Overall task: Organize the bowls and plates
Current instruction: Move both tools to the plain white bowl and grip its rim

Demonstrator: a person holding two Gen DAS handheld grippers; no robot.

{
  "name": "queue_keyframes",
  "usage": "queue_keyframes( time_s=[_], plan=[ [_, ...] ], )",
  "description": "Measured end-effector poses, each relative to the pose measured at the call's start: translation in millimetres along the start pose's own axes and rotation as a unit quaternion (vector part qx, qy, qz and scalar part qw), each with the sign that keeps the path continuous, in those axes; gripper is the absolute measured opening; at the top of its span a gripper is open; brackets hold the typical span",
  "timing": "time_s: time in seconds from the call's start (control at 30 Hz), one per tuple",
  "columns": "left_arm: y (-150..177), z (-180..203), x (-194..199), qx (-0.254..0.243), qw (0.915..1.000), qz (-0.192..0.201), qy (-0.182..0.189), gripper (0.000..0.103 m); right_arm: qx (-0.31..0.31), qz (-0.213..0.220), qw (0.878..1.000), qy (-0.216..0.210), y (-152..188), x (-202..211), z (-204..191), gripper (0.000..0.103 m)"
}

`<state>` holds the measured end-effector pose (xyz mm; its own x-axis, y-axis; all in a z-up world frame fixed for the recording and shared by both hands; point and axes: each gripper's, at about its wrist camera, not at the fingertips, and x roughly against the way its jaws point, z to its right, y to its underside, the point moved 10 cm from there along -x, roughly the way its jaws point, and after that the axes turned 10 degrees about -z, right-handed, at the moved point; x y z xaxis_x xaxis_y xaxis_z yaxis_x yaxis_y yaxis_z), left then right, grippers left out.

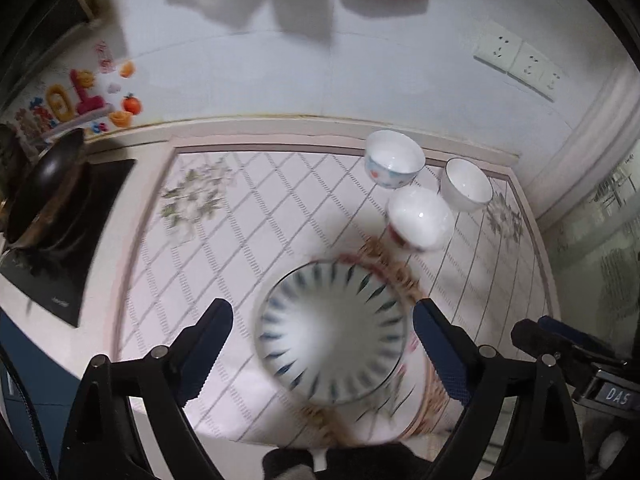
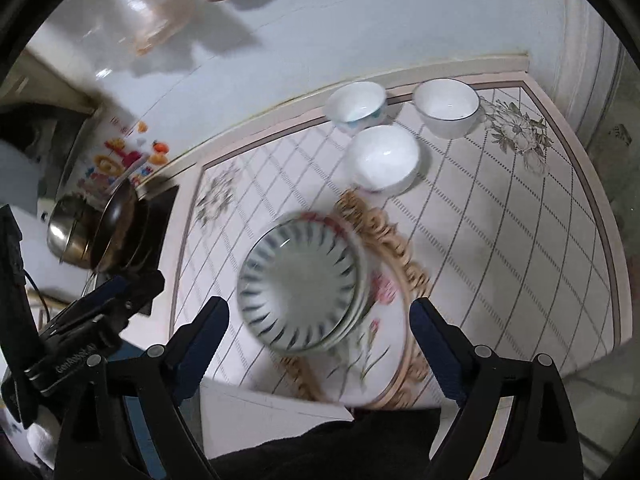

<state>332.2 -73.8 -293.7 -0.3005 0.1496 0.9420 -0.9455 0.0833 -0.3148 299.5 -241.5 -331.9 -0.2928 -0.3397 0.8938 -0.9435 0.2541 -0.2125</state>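
Observation:
A blue-striped plate (image 1: 332,332) lies on top of a larger gold-rimmed floral plate (image 1: 404,276) at the counter's front edge. It also shows in the right wrist view (image 2: 298,284), on the floral plate (image 2: 392,320). Three white bowls stand behind: a floral one (image 1: 394,158), a plain one (image 1: 466,184) and a red-patterned one (image 1: 420,218). My left gripper (image 1: 322,318) is open, its fingers either side of the striped plate, above it. My right gripper (image 2: 320,316) is open too, above the same stack.
A patterned mat (image 1: 248,216) covers the counter. A black stove with a dark pan (image 1: 44,196) and a steel pot (image 2: 68,232) stands at the left. A tiled wall with sockets (image 1: 520,62) is behind. The other gripper shows at right (image 1: 568,348).

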Motion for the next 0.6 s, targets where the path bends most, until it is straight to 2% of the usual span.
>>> queue_keyframes(
  time_s=[0.23, 0.47, 0.57, 0.6],
  plan=[
    [-63.6, 40.7, -96.5, 0.022, 0.997, -0.072, 0.017, 0.093, -0.036, -0.051, 0.998, -0.023, -84.1, -57.7, 84.5, 0.094],
    [-94.2, 57.4, -177.7, 0.048, 0.9885, -0.139, 0.038, 0.091, -0.05, -0.106, 0.992, -0.048, -143.6, -122.8, 131.6, 0.094],
    [-102.4, 64.7, -199.9, 0.041, 0.9856, -0.157, 0.046, 0.076, -0.06, -0.112, 0.99, -0.062, -159.4, -141.9, 138.0, 0.093],
    [-103.6, 66.7, -208.7, 0.036, 0.9843, -0.166, 0.046, 0.066, -0.062, -0.114, 0.989, -0.068, -164.0, -148.2, 138.6, 0.091]
  ],
)
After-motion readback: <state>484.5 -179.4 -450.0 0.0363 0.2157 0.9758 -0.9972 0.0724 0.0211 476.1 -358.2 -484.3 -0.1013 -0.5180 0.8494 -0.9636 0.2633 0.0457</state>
